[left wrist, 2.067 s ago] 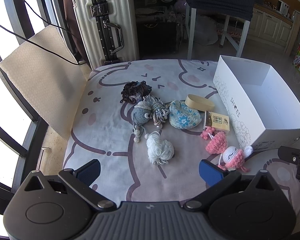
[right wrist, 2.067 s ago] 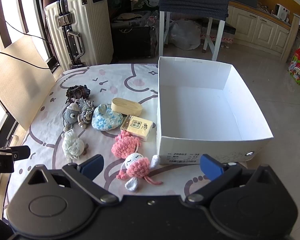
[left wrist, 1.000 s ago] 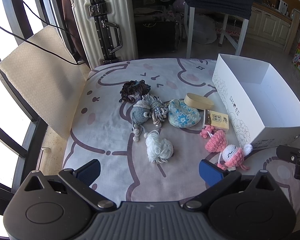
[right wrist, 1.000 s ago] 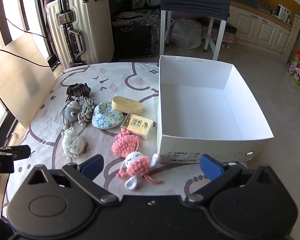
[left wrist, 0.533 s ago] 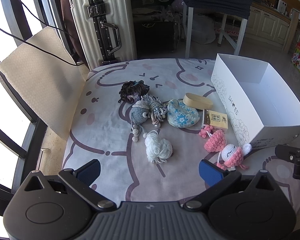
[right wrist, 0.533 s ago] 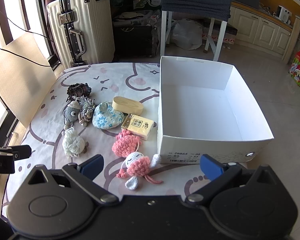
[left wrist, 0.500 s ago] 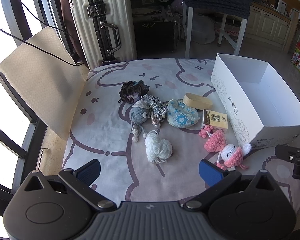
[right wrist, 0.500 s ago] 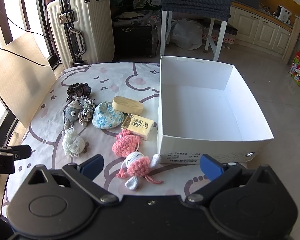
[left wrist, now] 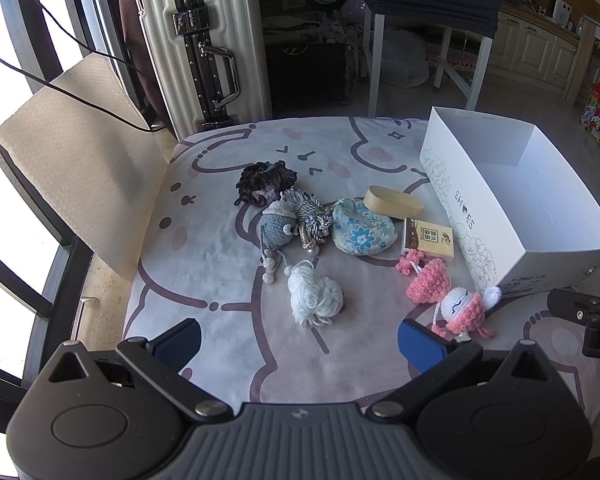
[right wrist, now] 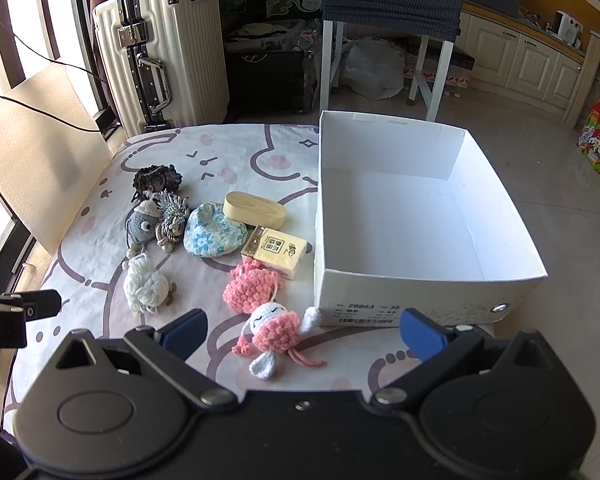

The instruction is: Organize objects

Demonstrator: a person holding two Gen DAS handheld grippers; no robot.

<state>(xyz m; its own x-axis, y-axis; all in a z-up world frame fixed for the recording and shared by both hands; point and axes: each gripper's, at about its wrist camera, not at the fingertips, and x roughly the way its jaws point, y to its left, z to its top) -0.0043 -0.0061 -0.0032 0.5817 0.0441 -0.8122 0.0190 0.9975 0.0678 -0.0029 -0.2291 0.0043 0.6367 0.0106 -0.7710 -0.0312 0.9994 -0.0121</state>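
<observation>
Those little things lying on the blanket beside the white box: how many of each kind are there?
Yarn or crochet pieces: 6: dark tangle, grey doll, striped tassel, white ball, pink piece, pink-and-white doll
Floral pouch: 1
Wooden case: 1
Tissue pack: 1
Total: 9, none in the box

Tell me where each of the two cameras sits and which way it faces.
Left wrist: on the left gripper, jaws open, facing the white yarn ball on the cartoon-print cloth; the right gripper's edge shows at right.
Right wrist: on the right gripper, jaws open, facing the empty white cardboard shoebox.
Shared: the pink-and-white crocheted doll, the shoebox.
</observation>
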